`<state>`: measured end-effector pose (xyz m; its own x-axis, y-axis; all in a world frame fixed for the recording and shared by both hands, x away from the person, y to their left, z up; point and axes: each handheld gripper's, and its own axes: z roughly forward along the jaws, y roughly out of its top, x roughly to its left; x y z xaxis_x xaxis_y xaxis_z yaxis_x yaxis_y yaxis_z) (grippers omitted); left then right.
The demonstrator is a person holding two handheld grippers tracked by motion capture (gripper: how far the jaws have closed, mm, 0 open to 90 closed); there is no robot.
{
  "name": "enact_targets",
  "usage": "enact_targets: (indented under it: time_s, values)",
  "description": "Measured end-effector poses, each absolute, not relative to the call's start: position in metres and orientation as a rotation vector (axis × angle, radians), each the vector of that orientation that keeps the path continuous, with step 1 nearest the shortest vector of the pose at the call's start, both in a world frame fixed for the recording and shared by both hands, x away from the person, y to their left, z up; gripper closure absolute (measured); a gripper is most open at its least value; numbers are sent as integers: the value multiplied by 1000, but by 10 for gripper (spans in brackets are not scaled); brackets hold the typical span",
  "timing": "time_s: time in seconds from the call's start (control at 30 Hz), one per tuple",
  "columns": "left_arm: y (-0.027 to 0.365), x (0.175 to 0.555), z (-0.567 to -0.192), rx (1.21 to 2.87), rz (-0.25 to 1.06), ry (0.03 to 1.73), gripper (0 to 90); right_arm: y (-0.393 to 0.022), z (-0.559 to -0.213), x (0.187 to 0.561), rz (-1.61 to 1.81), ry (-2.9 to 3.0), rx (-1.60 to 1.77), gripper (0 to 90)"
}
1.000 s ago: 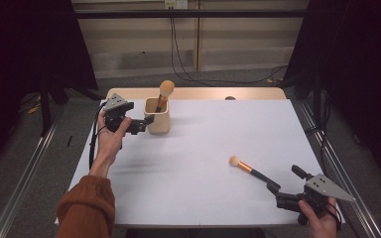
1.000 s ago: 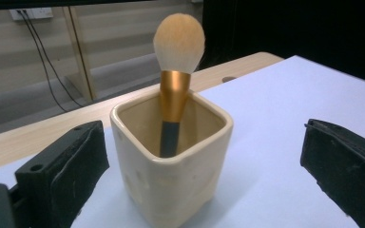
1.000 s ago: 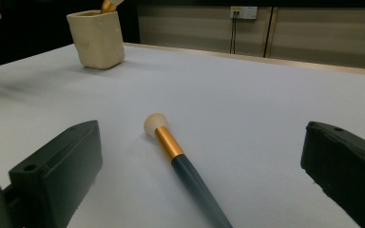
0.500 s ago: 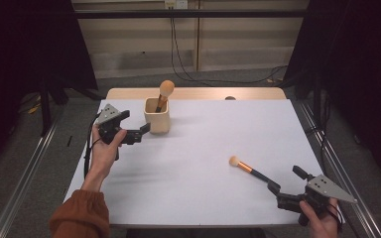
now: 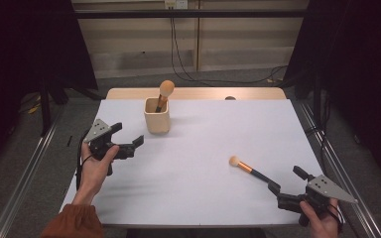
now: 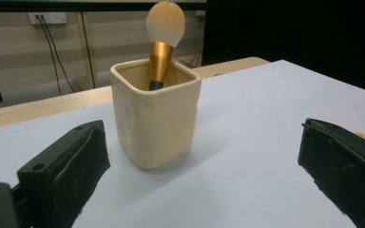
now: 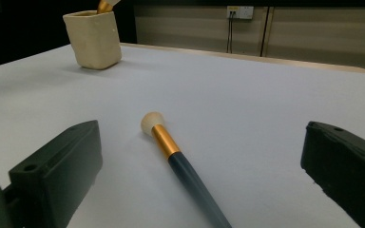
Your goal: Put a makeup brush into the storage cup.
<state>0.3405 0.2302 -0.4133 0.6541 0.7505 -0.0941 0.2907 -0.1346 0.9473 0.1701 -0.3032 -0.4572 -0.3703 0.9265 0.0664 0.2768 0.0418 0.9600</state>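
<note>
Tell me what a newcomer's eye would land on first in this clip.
Probably the cream cup near the far left of the white table, with a makeup brush standing in it, head up. Next, the second brush lying flat toward the near right, its handle pointing at the open right tongs. The left tongs, also open, sit just beside the cup.

No legible txt, labels or nos. on anything in view.
</note>
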Motion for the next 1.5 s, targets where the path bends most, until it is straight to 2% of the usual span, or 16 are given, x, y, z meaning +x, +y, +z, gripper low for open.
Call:
enact_targets:
  time_s: [0.27,0.63,1.2,1.27,1.5]
  values:
    - [234,319,-424,1740,539,858,26,-303,-457,170,1351,1705,1219,0]
    - [240,296,-436,1760,510,817,24,-303,-457,171,1341,1697,1231,0]
    - [246,262,-445,1730,535,875,24,-303,-457,171,1348,1688,1243,0]
    - [245,258,-447,1721,487,875,23,-303,-458,171,1344,1695,1234,0]
    - [250,247,-454,1737,501,882,23,-304,-457,170,1345,1684,1241,0]
